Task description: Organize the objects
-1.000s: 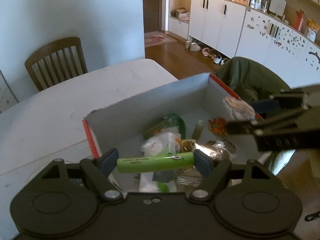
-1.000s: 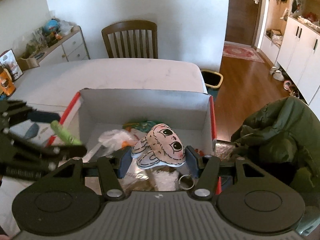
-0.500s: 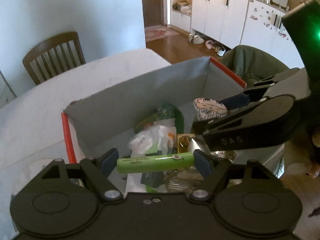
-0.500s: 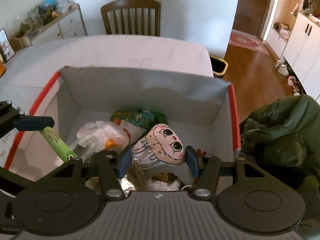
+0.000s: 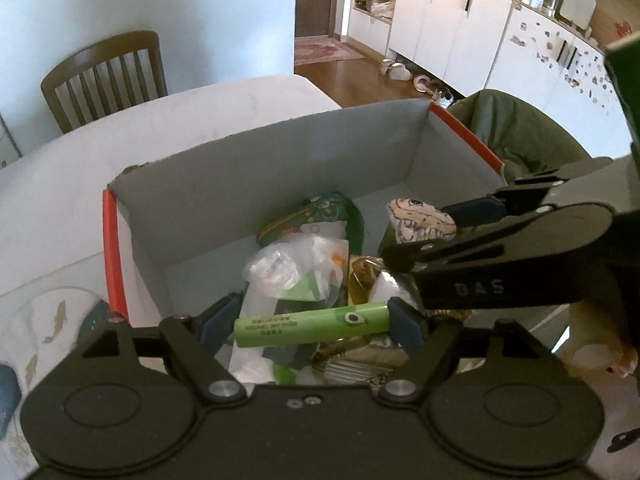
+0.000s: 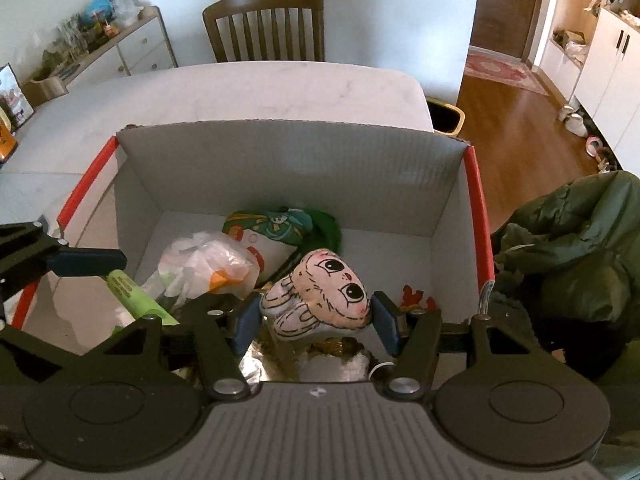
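The left gripper (image 5: pixel 312 322) fills the bottom of its own view: a matte black body with two round raised discs, one at lower left and one at lower right. Two angular black arms run up to dark blue pads (image 5: pixel 404 324). A silver screw sits at each arm's pivot, with two small ones at centre.

The right gripper (image 6: pixel 316 318) is built the same, but its bottom centre carries a grey ribbed plate with a tiny white mark. In the left view, at right, its black side reads "DAS" in pale letters, with a dark green block above it at the upper right edge.
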Motion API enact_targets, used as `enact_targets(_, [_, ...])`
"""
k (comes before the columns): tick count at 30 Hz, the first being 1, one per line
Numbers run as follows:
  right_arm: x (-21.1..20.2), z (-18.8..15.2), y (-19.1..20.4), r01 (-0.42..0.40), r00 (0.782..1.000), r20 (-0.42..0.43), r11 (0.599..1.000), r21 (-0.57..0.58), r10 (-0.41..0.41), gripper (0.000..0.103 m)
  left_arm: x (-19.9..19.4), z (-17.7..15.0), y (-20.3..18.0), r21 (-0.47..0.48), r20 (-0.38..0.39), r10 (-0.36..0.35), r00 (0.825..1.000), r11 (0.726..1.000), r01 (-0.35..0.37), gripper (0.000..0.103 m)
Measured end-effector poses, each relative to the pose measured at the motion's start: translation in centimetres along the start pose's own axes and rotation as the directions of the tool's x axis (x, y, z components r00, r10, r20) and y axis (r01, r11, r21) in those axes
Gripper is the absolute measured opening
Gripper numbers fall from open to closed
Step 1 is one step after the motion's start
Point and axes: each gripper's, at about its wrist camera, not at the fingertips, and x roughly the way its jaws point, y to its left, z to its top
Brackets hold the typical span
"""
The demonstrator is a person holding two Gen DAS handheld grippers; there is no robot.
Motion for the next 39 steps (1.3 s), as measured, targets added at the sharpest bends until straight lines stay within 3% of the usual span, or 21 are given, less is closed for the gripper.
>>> enact_targets(4, [-0.9,-0.2,-0.1,-0.008,1.0,0.023,1.0,0.006,0.008,0.065,-0.2,-0.2,0.1,-0.014,0.0,-0.005,1.0,1.0,0.005,0.081])
enact_targets(16, [-5.4,-1.1,-0.3,-0.062,0.992,0.118,0.994,0.085,0.052,0.069,-2.1,-0.9,1.0,-0.035,0.024,-0.035,0.999,0.999,0.036,0.086])
enact_targets(39, [-15.6,-5.5,5.3,-0.071,0.928,0.372,0.983,0.168,0.003,0.082,-11.8,-2.4,3.7,0.08,0.225,-0.123,0.967,0.991,0.107,0.102])
